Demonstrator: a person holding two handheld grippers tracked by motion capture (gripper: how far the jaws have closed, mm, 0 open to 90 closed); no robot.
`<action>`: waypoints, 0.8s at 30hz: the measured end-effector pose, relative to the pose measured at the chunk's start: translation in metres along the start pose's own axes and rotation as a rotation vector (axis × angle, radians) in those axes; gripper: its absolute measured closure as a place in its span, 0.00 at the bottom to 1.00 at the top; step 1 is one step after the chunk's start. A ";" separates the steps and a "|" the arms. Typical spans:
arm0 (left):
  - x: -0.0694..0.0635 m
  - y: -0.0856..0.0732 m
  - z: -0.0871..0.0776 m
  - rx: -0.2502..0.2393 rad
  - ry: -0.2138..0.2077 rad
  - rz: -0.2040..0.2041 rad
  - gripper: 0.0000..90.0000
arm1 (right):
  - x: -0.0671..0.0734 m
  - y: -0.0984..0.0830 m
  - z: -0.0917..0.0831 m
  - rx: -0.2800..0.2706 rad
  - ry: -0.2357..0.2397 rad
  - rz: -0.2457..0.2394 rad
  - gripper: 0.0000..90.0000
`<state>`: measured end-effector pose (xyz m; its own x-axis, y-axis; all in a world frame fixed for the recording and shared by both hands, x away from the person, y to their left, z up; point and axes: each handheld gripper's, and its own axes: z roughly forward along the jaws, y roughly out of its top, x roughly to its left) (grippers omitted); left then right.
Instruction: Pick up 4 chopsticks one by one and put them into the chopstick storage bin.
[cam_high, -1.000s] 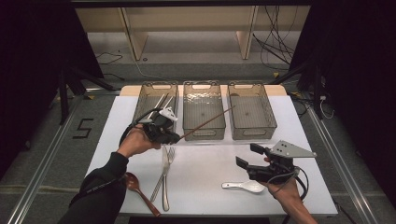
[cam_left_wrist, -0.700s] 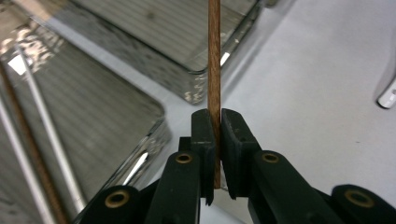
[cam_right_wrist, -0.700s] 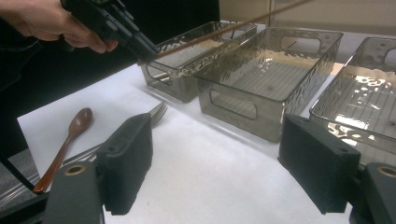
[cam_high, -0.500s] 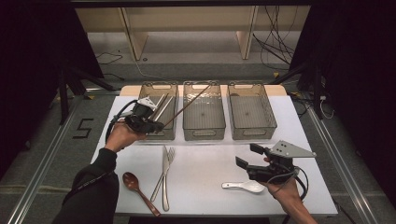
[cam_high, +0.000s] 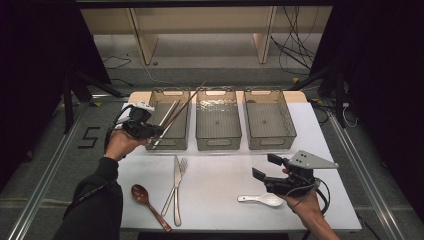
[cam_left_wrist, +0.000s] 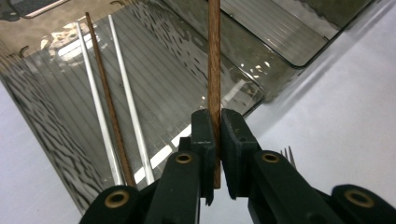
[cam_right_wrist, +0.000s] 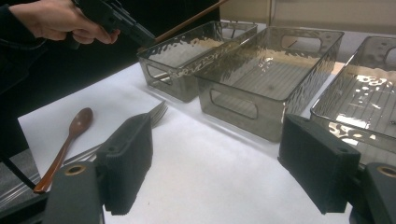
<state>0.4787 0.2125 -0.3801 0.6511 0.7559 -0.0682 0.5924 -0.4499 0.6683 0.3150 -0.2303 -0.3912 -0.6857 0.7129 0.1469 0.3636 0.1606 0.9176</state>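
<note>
Left gripper (cam_left_wrist: 214, 140) jaws clenched on wooden chopstick (cam_left_wrist: 214, 60) over left bin (cam_high: 172, 142); right gripper (cam_right_wrist: 219, 163) jaws released, nothing between.

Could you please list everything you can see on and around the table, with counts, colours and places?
Clear smoky plastic bins: three, in a row at the table's far side.
Thin metal chopsticks: two, silver, lying in the left bin.
Brown wooden chopstick in the bin: one, between the silver pair.
Brown wooden chopstick held: one, over the left bin.
Metal knife: one, silver, near side.
Metal fork: one, silver, crossing the knife.
Wooden spoon: one, reddish brown, left of the knife.
Ceramic soup spoon: one, white, near right.
White table: one.
Left gripper: black, clamped on the held chopstick.
Right gripper: black, open, above the soup spoon.
</note>
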 end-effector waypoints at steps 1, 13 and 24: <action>0.001 0.000 0.000 -0.002 0.001 -0.005 0.93 | 0.000 0.000 0.000 0.000 0.000 0.000 0.30; 0.013 -0.005 0.000 -0.012 0.033 -0.063 0.93 | 0.000 0.000 0.000 -0.001 -0.001 0.000 0.30; 0.020 -0.009 0.002 -0.010 0.062 -0.099 0.93 | 0.000 0.000 0.000 -0.002 -0.001 -0.001 0.30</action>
<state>0.4877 0.2304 -0.3889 0.5590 0.8244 -0.0889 0.6474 -0.3669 0.6680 0.3150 -0.2303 -0.3912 -0.6856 0.7132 0.1459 0.3620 0.1601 0.9183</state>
